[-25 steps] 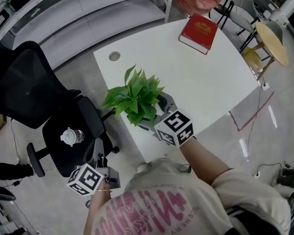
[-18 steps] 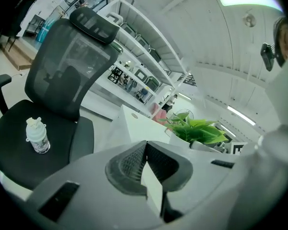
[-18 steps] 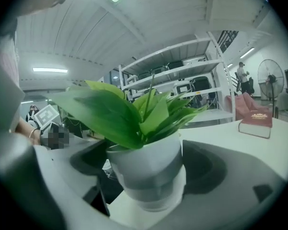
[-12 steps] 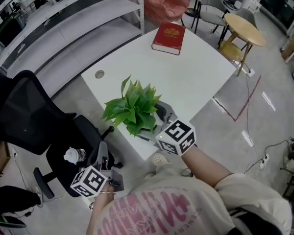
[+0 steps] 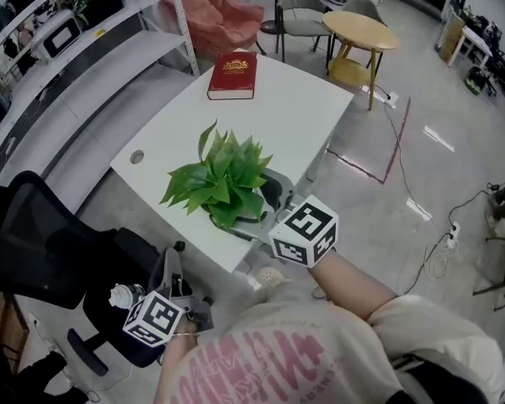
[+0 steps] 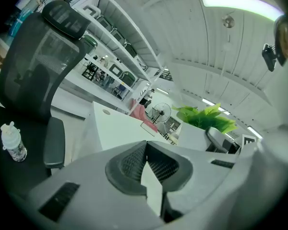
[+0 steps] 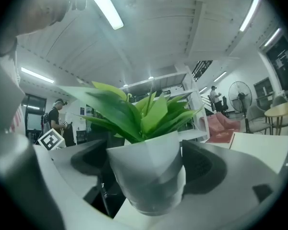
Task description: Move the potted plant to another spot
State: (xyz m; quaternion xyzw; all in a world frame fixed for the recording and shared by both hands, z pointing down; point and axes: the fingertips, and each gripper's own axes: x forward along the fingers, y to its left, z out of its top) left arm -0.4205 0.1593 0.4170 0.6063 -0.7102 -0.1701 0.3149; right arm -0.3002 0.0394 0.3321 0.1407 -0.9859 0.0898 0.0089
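Right tongs (image 7: 146, 169) clamp the potted plant (image 5: 222, 178), still at the desk's (image 5: 296, 114) near edge, barely moved from a second ago; carry hardly begun. Left tongs (image 6: 151, 175) closed, empty, off-desk.

Before me stands a white table (image 5: 295, 116), with a red book (image 5: 232, 76) lying shut at its far end. Beyond that end I see a round wooden table (image 5: 361, 30). Off the white table's near left corner is a black office chair (image 5: 34, 251), with a plastic bottle (image 5: 122, 295) upright on its seat.
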